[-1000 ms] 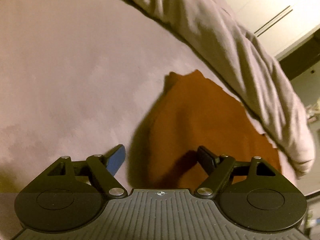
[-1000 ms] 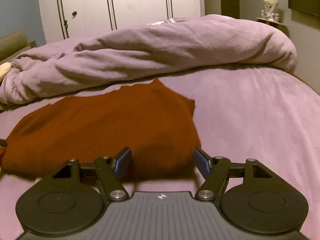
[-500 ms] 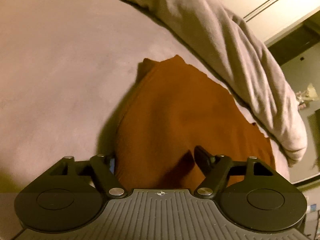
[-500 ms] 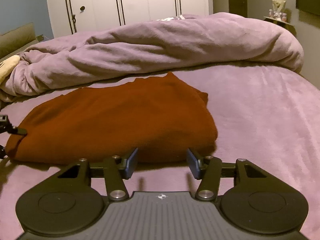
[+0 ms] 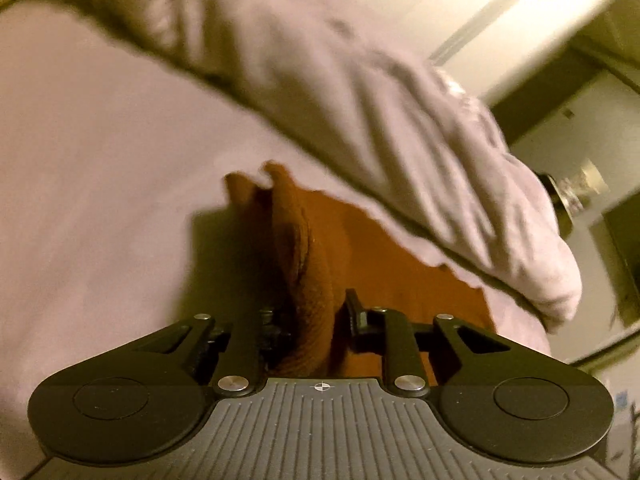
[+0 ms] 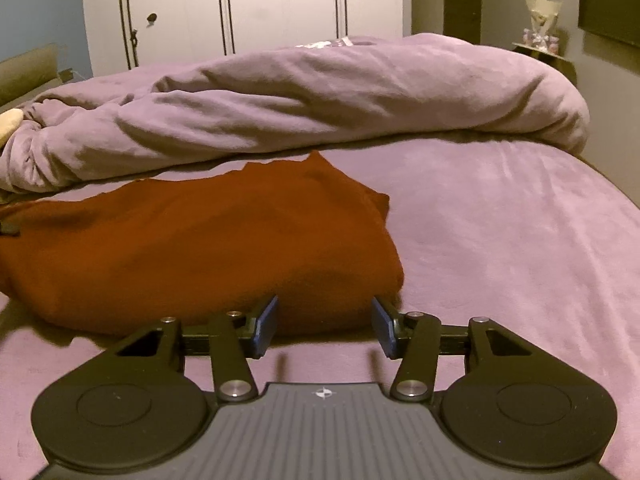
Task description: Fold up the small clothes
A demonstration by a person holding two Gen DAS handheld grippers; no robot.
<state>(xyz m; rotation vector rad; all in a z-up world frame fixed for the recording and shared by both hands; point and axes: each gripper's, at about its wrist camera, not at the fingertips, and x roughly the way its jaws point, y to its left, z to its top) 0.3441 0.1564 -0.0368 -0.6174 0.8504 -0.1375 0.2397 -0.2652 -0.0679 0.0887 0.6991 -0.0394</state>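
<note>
A rust-brown folded garment (image 6: 208, 248) lies on the purple bed sheet (image 6: 500, 240), in front of the rolled duvet. In the left wrist view my left gripper (image 5: 316, 316) has closed its jaws on a raised ridge of the garment (image 5: 312, 280) at its end edge. In the right wrist view my right gripper (image 6: 324, 322) is open, its blue-padded fingers (image 6: 266, 320) straddling the near right corner of the garment, low over the sheet. A dark bit at the far left edge of the right wrist view is the left gripper's tip (image 6: 9, 229).
A bunched lilac duvet (image 6: 320, 100) runs across the bed right behind the garment. White wardrobe doors (image 6: 248, 8) stand beyond it. The bed's right edge (image 6: 616, 188) drops off near a small shelf (image 6: 544, 48). Bare sheet lies right of the garment.
My left gripper has moved onto the garment's end and closed from wide open onto a fold of it. My right gripper has drawn in to the garment's near corner, jaws still open.
</note>
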